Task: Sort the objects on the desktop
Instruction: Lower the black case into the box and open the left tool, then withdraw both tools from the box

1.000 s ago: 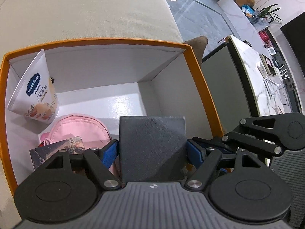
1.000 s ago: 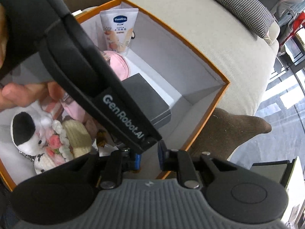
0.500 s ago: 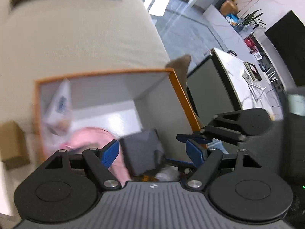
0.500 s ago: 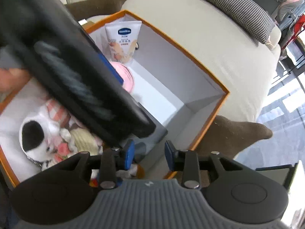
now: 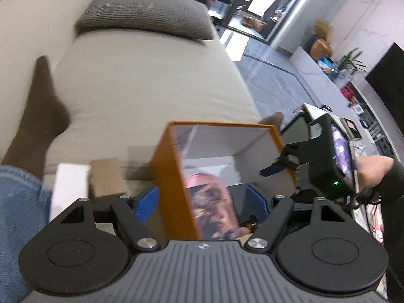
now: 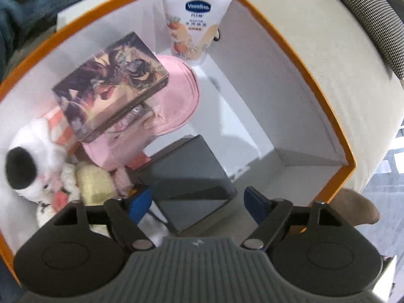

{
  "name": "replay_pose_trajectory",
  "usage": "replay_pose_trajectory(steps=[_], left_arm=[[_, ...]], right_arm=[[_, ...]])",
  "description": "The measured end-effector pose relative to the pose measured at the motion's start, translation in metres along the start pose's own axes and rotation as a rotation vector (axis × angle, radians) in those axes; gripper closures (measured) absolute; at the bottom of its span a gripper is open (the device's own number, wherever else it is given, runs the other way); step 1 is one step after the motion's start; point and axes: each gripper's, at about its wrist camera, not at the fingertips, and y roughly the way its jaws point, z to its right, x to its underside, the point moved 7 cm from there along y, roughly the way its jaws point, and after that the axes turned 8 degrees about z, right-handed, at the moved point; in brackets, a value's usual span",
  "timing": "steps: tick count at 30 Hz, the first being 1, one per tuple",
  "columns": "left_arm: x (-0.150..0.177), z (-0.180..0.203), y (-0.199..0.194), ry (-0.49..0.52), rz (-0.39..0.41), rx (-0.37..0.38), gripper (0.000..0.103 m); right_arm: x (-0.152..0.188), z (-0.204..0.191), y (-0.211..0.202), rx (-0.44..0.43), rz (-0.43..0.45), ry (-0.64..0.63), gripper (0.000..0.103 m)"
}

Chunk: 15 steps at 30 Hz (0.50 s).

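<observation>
An orange box (image 6: 328,116) with white walls holds a grey box (image 6: 192,176), a pink pouch (image 6: 176,101), a patterned card box (image 6: 111,85), a Vaseline tube (image 6: 194,22) and a white plush toy (image 6: 30,156). My right gripper (image 6: 199,199) is open and empty, with the grey box between its fingers. My left gripper (image 5: 202,203) is open and empty, raised outside the box with its fingers either side of the orange box's (image 5: 174,176) left wall. The right gripper's body (image 5: 325,151) shows at the right in the left wrist view.
The box stands against a beige sofa (image 5: 141,75) with a grey cushion (image 5: 144,17). A white box (image 5: 70,186) and a brown cardboard box (image 5: 106,176) stand left of the orange box. A person's brown-socked foot (image 5: 38,106) and jeans (image 5: 15,214) are at left.
My left gripper let go of the grey box, which now lies in the orange box, and drew back up and left. My right gripper opened wider over the grey box.
</observation>
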Motion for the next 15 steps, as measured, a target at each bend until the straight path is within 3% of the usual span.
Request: replay_pose_trajectory(steps=[7, 9, 15], left_arm=[[0.015, -0.039, -0.002, -0.088, -0.014, -0.037, 0.014], [0.017, -0.047, -0.003, -0.099, -0.017, -0.044, 0.014], [0.020, -0.057, -0.009, -0.107, -0.007, -0.042, 0.014]], right_arm=[[-0.005, -0.024, 0.008, 0.038, -0.043, -0.069, 0.017], [-0.002, -0.019, 0.006, 0.020, -0.047, -0.113, 0.025], [-0.005, -0.025, 0.015, -0.002, -0.116, -0.242, 0.021]])
